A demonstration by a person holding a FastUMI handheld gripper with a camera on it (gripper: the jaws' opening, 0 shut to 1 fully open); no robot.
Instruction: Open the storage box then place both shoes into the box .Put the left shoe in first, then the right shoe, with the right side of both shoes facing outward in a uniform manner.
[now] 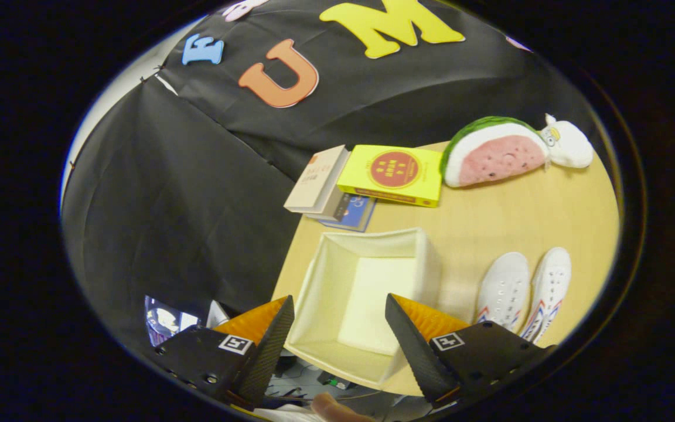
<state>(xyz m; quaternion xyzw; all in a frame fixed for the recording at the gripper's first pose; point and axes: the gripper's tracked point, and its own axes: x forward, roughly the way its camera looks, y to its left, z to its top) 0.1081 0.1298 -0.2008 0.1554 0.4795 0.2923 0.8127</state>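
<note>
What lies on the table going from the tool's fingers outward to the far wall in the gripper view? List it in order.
Open tool, holding nothing → storage box, open, between and just ahead of the fingers → stack of books → booth wall. Off to one side, the pair of white shoes sits near, the watermelon plush far.

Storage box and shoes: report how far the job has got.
Done: the storage box sits open on the table, nothing inside. In hand: nothing; the gripper hangs open above the box. Left: both white shoes lie side by side beside the box; left one goes in first, then the right.
</note>
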